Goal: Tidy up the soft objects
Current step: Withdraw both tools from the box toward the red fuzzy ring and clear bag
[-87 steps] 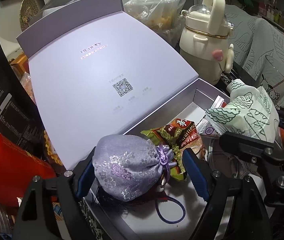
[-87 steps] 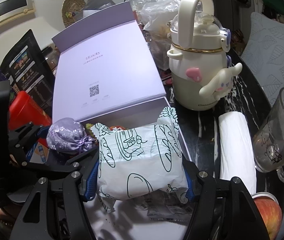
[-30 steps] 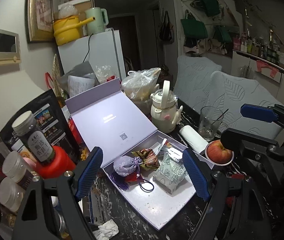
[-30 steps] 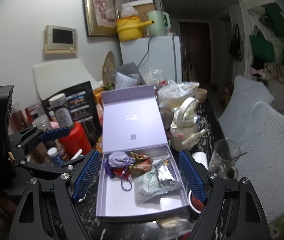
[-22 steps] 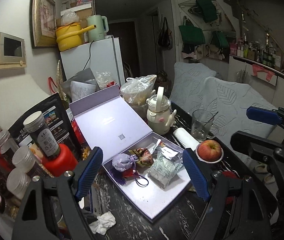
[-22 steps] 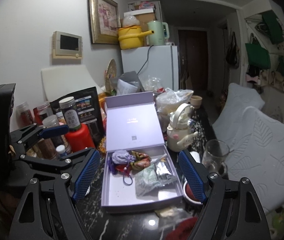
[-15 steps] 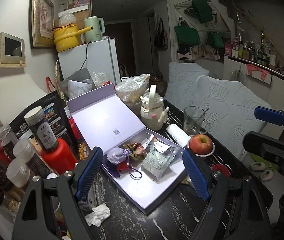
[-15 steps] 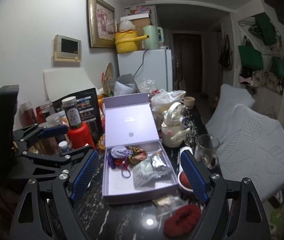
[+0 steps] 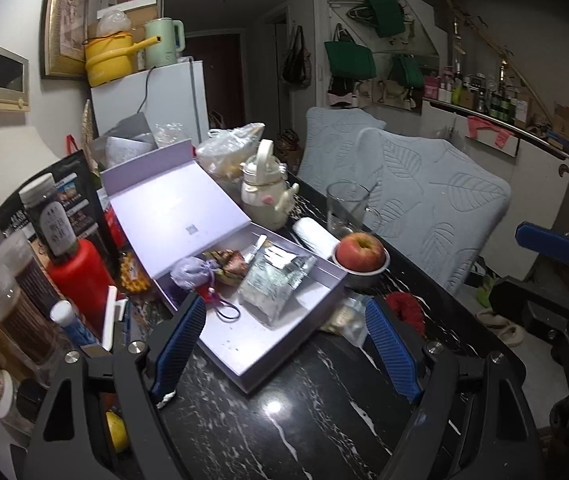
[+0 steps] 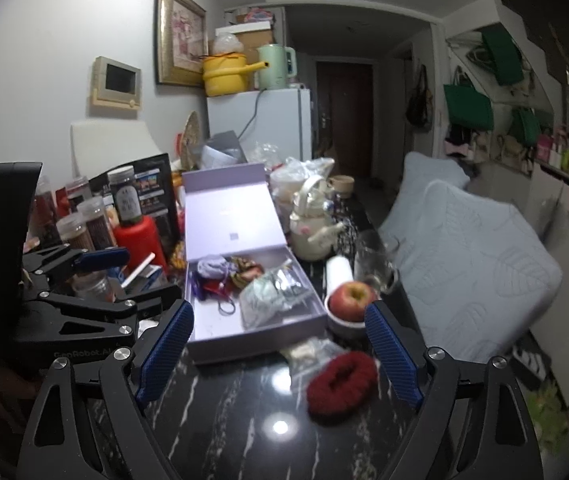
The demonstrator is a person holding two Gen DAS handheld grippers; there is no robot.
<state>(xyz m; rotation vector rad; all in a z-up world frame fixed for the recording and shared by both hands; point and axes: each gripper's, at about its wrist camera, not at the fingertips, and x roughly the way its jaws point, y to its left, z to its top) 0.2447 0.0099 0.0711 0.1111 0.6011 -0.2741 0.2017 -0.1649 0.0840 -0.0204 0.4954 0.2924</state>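
Step in hand, as judged: between placements. The lavender gift box (image 10: 220,330), lid propped open, already holds a lilac drawstring pouch (image 9: 192,272), a brocade sachet (image 9: 228,262) and a patterned tissue pack (image 9: 274,282).

Left gripper (image 9: 284,344): jaws wide apart, nothing between them; it hangs over the near edge of the box.

Right gripper (image 10: 280,352): jaws opening, nothing gripped; the red scrunchie (image 10: 342,380) lies on the table between the blue pads but untouched.

Next move, as judged: the scrunchie, just outside the box's near corner, looks like the soft item still loose. It calls for lowering the right fingers around the ring, closing gently, then a short carry into the box's free front floor. A crumpled clear packet (image 10: 308,350) beside it may snag.

Surface: black marble-veined table (image 10: 244,432), glossy and crowded.
- apple (image 10: 350,298) in a small bowl
- glass mug (image 9: 344,204)
- cream cartoon kettle (image 9: 264,196)
- red jar (image 9: 80,276) and spice jars at left

Room: white fridge (image 10: 260,128) bearing a yellow pot, framed picture, green bags on the wall, leaf-quilted chairs.
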